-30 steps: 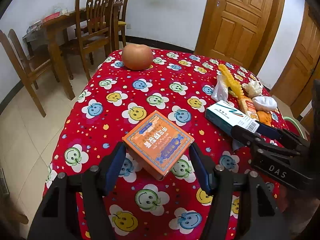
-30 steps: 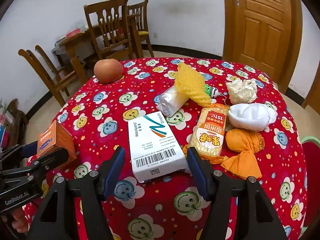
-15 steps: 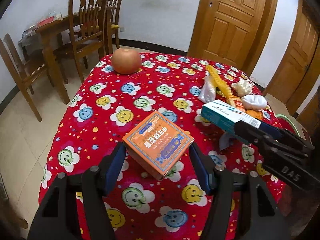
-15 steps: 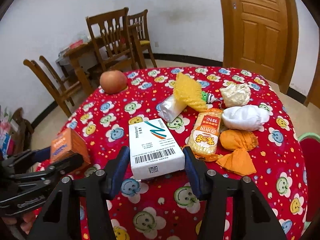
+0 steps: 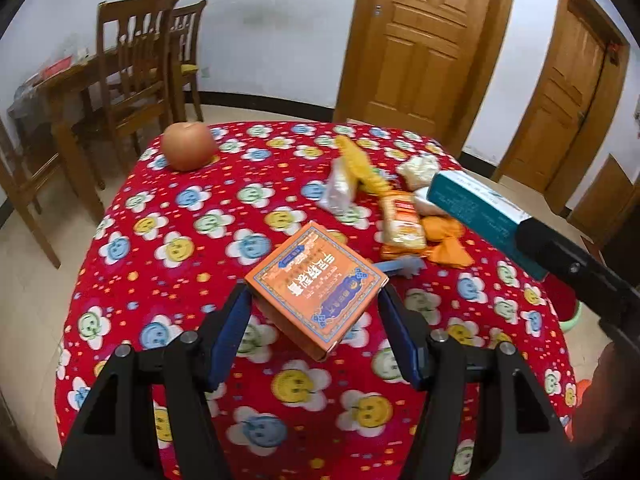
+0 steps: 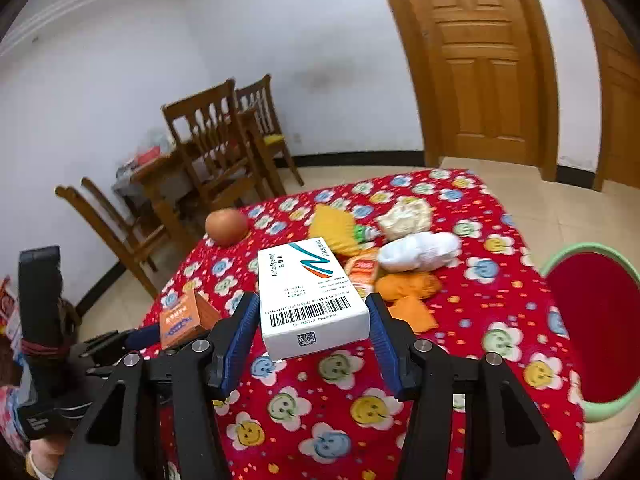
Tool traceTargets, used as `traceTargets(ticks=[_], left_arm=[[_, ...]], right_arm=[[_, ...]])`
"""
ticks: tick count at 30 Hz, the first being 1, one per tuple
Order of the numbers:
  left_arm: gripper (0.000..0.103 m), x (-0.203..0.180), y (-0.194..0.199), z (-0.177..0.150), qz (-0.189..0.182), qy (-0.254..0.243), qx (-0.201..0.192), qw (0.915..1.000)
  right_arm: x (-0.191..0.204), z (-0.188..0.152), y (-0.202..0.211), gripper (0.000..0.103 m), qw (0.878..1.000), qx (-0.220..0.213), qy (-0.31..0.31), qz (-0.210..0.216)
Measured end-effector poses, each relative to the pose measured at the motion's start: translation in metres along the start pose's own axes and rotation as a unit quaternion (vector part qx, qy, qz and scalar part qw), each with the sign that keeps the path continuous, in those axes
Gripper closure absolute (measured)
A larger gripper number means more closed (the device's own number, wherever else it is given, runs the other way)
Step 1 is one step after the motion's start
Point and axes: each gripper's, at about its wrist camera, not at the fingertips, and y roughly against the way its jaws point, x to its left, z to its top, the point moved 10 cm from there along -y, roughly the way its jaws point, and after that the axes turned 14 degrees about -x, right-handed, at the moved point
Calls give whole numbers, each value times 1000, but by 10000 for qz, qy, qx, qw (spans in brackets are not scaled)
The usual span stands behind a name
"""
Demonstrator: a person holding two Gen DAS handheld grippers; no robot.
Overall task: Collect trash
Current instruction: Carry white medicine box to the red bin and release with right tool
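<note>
My left gripper is shut on an orange box and holds it above the red smiley tablecloth. My right gripper is shut on a white and teal box, also lifted above the table. That box shows at the right of the left wrist view. The orange box shows at the left of the right wrist view. A green bin with a red liner stands at the table's right edge.
On the table lie an apple, a yellow foam net, a clear bag, a snack packet, an orange wrapper, white wads and a blue scrap. Wooden chairs stand behind.
Both grippers have risen with their boxes, well above the table. The right gripper has swung rightward, bringing the green bin into its view.
</note>
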Motion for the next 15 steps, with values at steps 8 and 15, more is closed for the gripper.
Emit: traceTargets(ticks=[8,15], left_arm=[[38,-47,-2,2,-358,-177,54,9992],[38,-83,-5,2,-626,-284,113,9976]], right_arm=[[-28,15,34,47,9990,-307,-233,-224],[-57,24,56,47,9969,-492,-399,-468]])
